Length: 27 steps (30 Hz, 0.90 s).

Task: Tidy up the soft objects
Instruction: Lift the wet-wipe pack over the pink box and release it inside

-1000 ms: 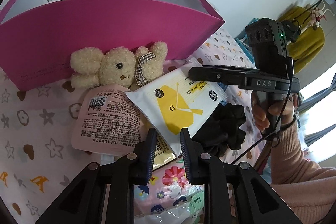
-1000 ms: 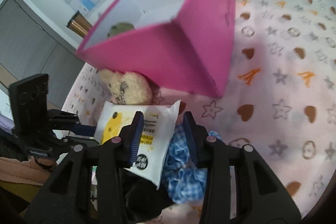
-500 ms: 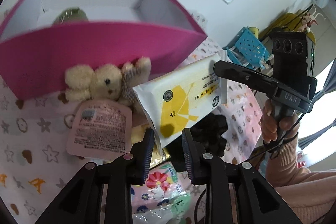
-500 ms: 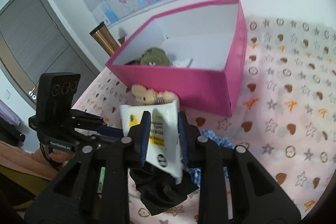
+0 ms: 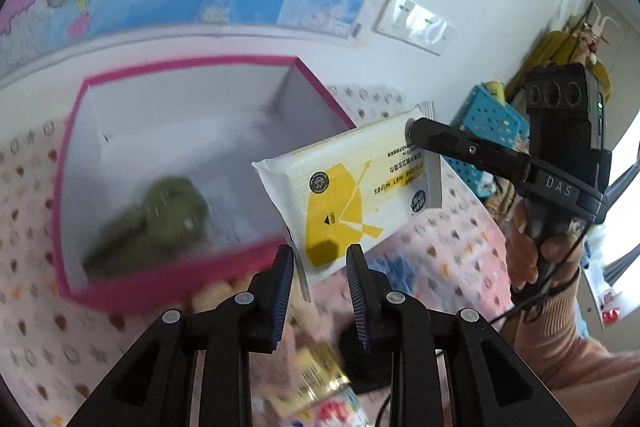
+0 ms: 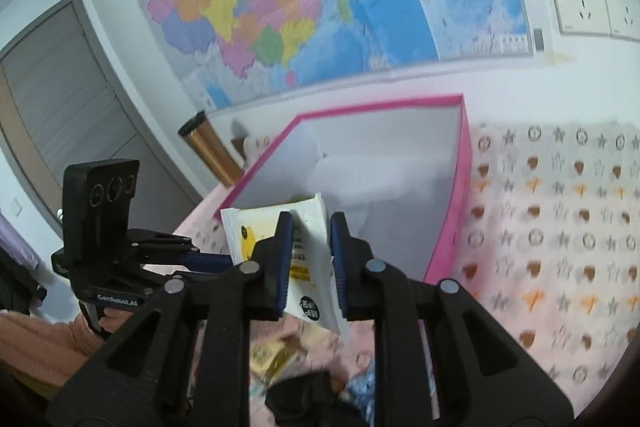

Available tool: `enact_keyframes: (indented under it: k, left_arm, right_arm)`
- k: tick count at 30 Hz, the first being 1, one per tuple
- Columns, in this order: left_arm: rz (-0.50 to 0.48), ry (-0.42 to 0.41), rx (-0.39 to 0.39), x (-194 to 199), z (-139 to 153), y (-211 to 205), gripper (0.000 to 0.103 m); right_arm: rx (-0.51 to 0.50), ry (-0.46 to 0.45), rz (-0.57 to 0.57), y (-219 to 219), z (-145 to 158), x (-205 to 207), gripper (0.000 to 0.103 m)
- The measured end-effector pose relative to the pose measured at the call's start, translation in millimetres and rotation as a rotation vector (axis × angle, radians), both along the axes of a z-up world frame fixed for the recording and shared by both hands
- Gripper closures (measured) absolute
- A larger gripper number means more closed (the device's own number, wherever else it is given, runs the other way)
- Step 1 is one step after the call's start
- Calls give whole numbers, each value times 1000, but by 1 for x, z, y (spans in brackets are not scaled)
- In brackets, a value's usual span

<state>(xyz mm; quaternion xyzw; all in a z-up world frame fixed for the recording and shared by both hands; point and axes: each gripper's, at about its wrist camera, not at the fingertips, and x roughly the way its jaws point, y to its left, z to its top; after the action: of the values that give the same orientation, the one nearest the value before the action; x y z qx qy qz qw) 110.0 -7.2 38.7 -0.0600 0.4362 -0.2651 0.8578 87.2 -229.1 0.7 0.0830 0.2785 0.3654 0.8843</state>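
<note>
A white and yellow soft pack of wet wipes (image 6: 308, 259) is gripped between the closing right tongs (image 6: 310, 259) at the lower centre of the right wrist view, lifted in front of the open pink cardboard box (image 6: 460, 187). In the left wrist view, the left tongs (image 5: 318, 279) are seen clenched and empty below the pack; a blurred green plush toy (image 5: 160, 215) lies inside the box.

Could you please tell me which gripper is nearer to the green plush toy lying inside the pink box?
Left. The left gripper hangs at the box's near wall, just beside the green plush toy; the right gripper, gripping the wet wipes pack, is farther off.
</note>
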Motion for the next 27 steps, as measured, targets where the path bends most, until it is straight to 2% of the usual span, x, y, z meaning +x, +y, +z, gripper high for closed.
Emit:
enact_keyframes:
  k: [6,13,16,18,20,24,27]
  left_arm:
    - [29,42,18,41,-3,0,77]
    - [49,129,45,73,-27,-5,77]
    - [56,194,36,85,-40,-9,76]
    - [86,239,15,91,-46,-7,74]
    - [97,227,23,92,-45,-9,73]
    - [109,149,50,78,-34,-7,73]
    - [105,44,69,55,-22,-3,62]
  right_arm:
    - [20,8,-35,1,12,38,82]
    - [0,99,-85,2,-5,80,80]
    - [-52,134,-109,7,-15,89,75]
    - [-101,140,-139,12,-19,93,61]
    - [-147,148,-181,14,-20,94,46]
    - [-154,86,-222,12,-7,83,45]
    - [-168,31,-192,15,3,64,45]
